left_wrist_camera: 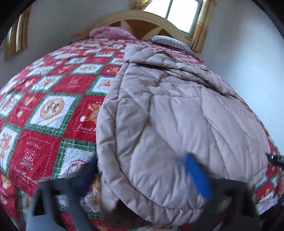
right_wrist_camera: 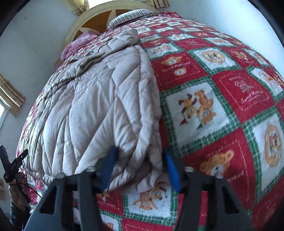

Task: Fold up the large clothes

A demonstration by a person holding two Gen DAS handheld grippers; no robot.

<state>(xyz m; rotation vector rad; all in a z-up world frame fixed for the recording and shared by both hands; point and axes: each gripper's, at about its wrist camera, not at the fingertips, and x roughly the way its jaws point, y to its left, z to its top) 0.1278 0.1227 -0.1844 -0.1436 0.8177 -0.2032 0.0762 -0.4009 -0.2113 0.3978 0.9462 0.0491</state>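
A large beige quilted coat (left_wrist_camera: 168, 115) lies spread lengthwise on a bed, its hem toward me; it also shows in the right wrist view (right_wrist_camera: 99, 99). My left gripper (left_wrist_camera: 142, 168) is open and blurred at the hem's left corner, its blue pad (left_wrist_camera: 198, 176) over the fabric. My right gripper (right_wrist_camera: 140, 165) is open with its blue pads (right_wrist_camera: 171, 170) either side of the hem's right corner, the fabric between the jaws. The other gripper (right_wrist_camera: 12, 165) shows at the far left of the right wrist view.
A red, green and white teddy-bear patchwork blanket (left_wrist_camera: 53, 110) covers the bed. A wooden arched headboard (left_wrist_camera: 142, 19), a striped pillow (left_wrist_camera: 170, 41) and pink bedding (left_wrist_camera: 110, 32) are at the far end. White walls and curtained windows (left_wrist_camera: 181, 12) surround.
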